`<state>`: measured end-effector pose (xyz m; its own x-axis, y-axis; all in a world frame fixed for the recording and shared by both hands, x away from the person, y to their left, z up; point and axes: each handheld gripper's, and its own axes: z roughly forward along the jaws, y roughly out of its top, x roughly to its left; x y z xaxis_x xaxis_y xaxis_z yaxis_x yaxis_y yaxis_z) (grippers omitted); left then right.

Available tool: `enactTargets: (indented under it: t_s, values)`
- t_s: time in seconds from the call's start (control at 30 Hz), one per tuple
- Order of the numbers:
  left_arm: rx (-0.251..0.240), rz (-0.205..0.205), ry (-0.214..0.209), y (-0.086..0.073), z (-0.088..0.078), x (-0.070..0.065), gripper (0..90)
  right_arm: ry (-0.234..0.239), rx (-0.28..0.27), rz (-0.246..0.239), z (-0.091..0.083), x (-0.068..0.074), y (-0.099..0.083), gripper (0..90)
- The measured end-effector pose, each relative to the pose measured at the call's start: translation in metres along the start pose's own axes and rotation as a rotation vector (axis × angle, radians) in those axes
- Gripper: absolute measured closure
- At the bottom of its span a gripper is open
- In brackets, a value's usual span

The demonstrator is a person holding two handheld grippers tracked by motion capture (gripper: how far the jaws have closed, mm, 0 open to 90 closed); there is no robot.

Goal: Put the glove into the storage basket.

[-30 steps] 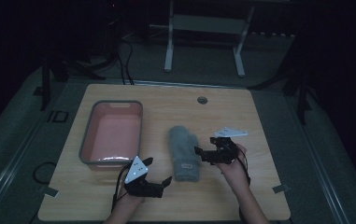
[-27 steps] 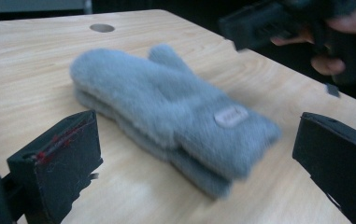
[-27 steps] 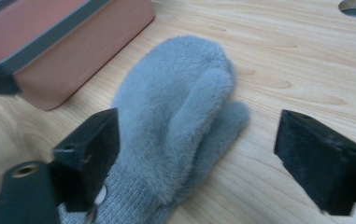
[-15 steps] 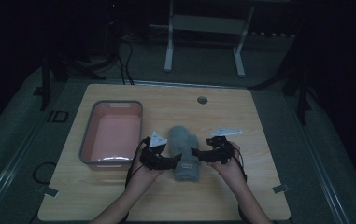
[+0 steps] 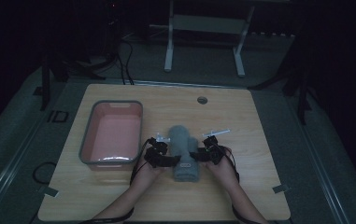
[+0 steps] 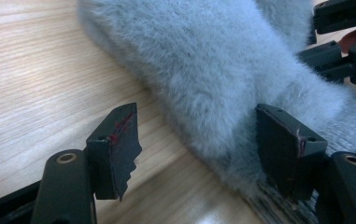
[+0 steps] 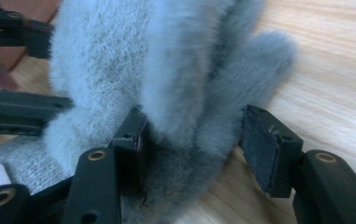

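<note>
Both tongs flank the grey fuzzy glove (image 5: 184, 151). Left gripper (image 6: 199, 140) and right gripper (image 7: 192, 149) have just been closing w/ fur between jaws, not yet pinching. Grasp unfinished; lift and pink bin (image 5: 111, 161), left of them, remain.

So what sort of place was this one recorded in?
Most likely a dim lab or recording studio, not a home: a bare wooden table with a cable grommet hole, a metal equipment stand behind it, and cables on a grey floor.
</note>
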<state>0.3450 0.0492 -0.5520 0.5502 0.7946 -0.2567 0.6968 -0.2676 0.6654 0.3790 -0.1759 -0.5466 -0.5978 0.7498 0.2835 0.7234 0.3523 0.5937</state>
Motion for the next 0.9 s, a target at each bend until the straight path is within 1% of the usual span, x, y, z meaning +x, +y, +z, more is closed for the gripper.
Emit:
enactTargets:
  t_s: [0.03,0.07,0.1,0.13,0.17,0.2,0.23,0.27,0.3,0.33,0.4,0.43,0.47,0.5,0.53,0.6,0.77,0.9]
  values:
    - [0.005,-0.013,-0.008,0.0,0.003,0.001,32.6,0.003,0.0,-0.001,0.001,0.0,0.0,45.1]
    - [0.007,-0.021,-0.012,0.0,0.004,0.001,32.6,0.012,-0.013,-0.013,0.002,-0.001,-0.001,46.4]
    - [0.014,-0.024,-0.018,0.0,0.007,0.002,32.6,0.017,-0.012,-0.013,0.002,-0.001,-0.001,50.0]
    - [0.012,-0.022,-0.024,0.0,0.008,0.002,32.7,0.032,-0.01,-0.006,0.002,-0.001,-0.002,54.3]
    - [0.011,-0.012,-0.029,0.001,0.009,0.002,33.3,0.039,-0.011,-0.008,0.002,-0.001,-0.002,58.0]
    - [0.011,-0.007,-0.046,0.001,0.009,0.002,35.4,0.05,-0.015,-0.017,0.003,-0.001,-0.003,61.2]
    - [0.017,-0.008,-0.077,0.001,0.01,0.003,40.6,0.054,-0.02,-0.021,0.003,0.0,-0.004,64.6]
    - [0.017,-0.008,-0.077,0.001,0.01,0.003,49.2,0.054,-0.02,-0.021,0.003,0.0,-0.004,64.6]
    - [0.021,-0.023,-0.136,0.002,0.012,0.004,56.3,0.044,-0.028,-0.049,0.002,0.003,-0.005,71.2]
    - [0.021,-0.028,-0.153,0.002,0.013,0.005,61.6,0.034,-0.032,-0.06,0.002,0.005,-0.005,73.0]
    - [0.017,-0.045,-0.178,0.002,0.014,0.007,67.9,0.024,-0.037,-0.072,0.001,0.007,-0.005,75.3]
    - [0.007,-0.043,-0.189,0.002,0.014,0.007,72.2,0.022,-0.041,-0.074,0.001,0.007,-0.006,76.1]
    - [0.005,-0.048,-0.192,0.002,0.014,0.007,74.7,0.022,-0.045,-0.069,0.0,0.007,-0.006,76.7]
    - [0.003,-0.056,-0.198,0.002,0.014,0.007,76.2,0.02,-0.05,-0.075,0.0,0.007,-0.007,77.1]
    - [0.001,-0.045,-0.197,0.002,0.014,0.007,78.0,0.015,-0.055,-0.076,0.0,0.009,-0.008,77.9]
    - [-0.005,-0.049,-0.203,0.003,0.012,0.006,79.4,0.014,-0.066,-0.083,-0.002,0.01,-0.008,79.1]
    - [-0.014,-0.019,-0.205,0.009,0.004,0.002,80.6,-0.001,-0.09,-0.118,-0.011,0.016,-0.007,80.8]
    - [-0.034,-0.001,-0.209,0.016,-0.008,-0.003,80.6,-0.001,-0.111,-0.146,-0.022,0.022,-0.003,81.3]
